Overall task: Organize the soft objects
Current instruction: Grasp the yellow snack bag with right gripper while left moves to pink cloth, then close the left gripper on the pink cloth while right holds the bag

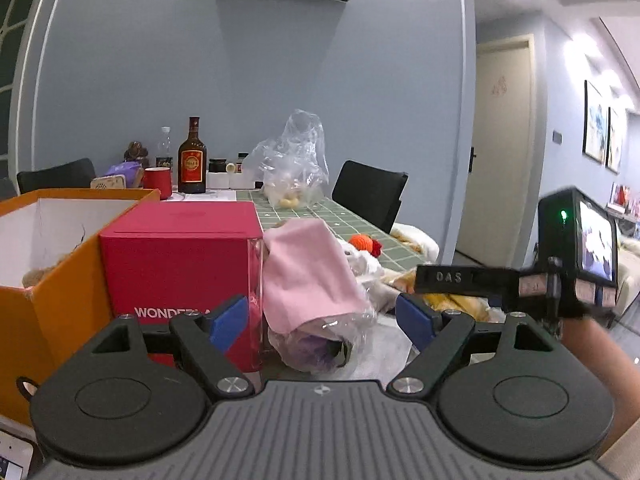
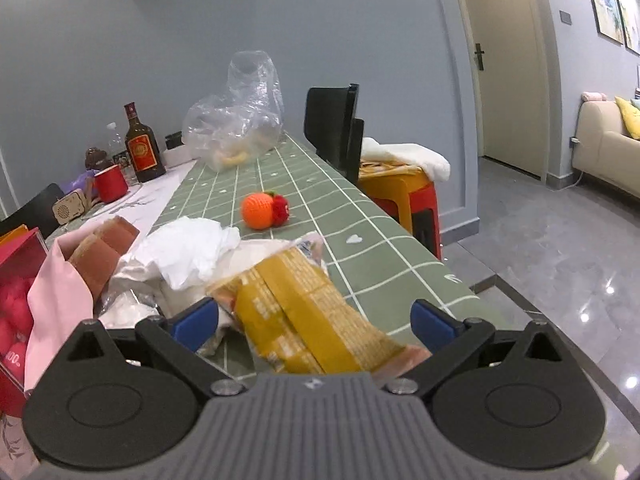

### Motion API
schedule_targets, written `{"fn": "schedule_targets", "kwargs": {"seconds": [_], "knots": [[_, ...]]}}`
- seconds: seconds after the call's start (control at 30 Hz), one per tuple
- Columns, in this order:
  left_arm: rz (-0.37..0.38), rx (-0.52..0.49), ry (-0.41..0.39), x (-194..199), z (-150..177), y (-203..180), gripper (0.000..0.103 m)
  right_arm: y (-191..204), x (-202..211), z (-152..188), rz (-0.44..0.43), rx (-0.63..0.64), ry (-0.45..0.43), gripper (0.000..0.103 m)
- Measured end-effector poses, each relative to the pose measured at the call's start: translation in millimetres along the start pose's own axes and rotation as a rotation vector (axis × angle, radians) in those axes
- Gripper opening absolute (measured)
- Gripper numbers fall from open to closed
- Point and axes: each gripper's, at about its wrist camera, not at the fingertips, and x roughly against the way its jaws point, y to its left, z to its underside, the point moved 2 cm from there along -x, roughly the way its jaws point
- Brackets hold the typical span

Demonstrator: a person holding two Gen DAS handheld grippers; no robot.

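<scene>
Both hand-held grippers spread wide over the cluttered desk (image 2: 360, 216) — nothing gripped.

Right hand-held gripper (image 2: 316, 322) wide open, yellow snack packet (image 2: 304, 312) lying between its fingers, pads clear of it. Left hand-held gripper (image 1: 322, 322) open before a pink cloth (image 1: 308, 276) draped over a clear bag — beside the red box (image 1: 180, 264). Farther off, orange crochet ball (image 2: 258, 210).

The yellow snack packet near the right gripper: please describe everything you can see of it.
The yellow snack packet is a crinkled, glossy plastic wrapper with small print and a paler sealed end. It lies flat on the green checked tablecloth, its far end against crumpled white paper. It sits between the open right gripper fingers, not visibly pressed.
</scene>
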Motion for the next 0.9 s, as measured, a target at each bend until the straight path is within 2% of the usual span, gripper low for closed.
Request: {"fn": "schedule_targets", "kwargs": {"seconds": [0.13,0.2,0.23,0.27,0.33,0.4,0.47,0.6,0.67,0.7,0.77,0.9], "knots": [[-0.050,-0.016,-0.008,-3.9,0.2,-3.4,0.098,6.9,-17.7,1.0,0.029,0.056,0.095,0.100],[-0.048,-0.010,0.009,-7.1,1.5,-1.8,0.098,0.7,-19.4,0.0,-0.013,0.025,0.098,0.099],[-0.049,-0.008,0.022,-8.9,2.6,-1.1,0.098,-4.3,-17.0,0.5,-0.028,-0.002,0.089,0.091],[-0.051,-0.009,0.035,-10.3,3.5,-0.8,0.098,-7.4,-15.9,0.5,-0.030,-0.021,0.084,0.078],[-0.056,-0.012,0.050,-12.9,5.7,-1.1,0.098,-10.4,-17.9,0.5,-0.043,-0.045,0.090,0.062],[-0.062,-0.014,0.050,-12.5,6.3,-1.6,0.098,-10.6,-17.8,1.3,-0.048,-0.046,0.088,0.061],[-0.061,-0.012,0.025,-8.3,5.4,-2.5,0.098,-8.3,-14.8,1.6,-0.037,-0.025,0.083,0.052],[-0.045,-0.021,-0.044,1.0,3.2,-6.7,0.098,-6.7,-5.5,4.7,-0.039,0.009,0.080,0.048],[-0.049,-0.044,-0.035,-3.0,0.5,-14.2,0.098,-7.2,-2.0,6.1,-0.036,0.008,0.081,0.048],[-0.067,-0.061,-0.015,-8.3,-1.8,-20.4,0.098,-7.2,-1.2,6.5,-0.035,0.007,0.081,0.048],[-0.158,-0.097,0.025,-21.2,-7.4,-37.9,0.098,-6.9,-0.5,6.6,-0.033,0.010,0.082,0.049],[-0.254,-0.152,0.103,-55.4,-16.4,-61.3,0.098,-7.0,-0.1,6.7,-0.036,0.001,0.083,0.049]]}}
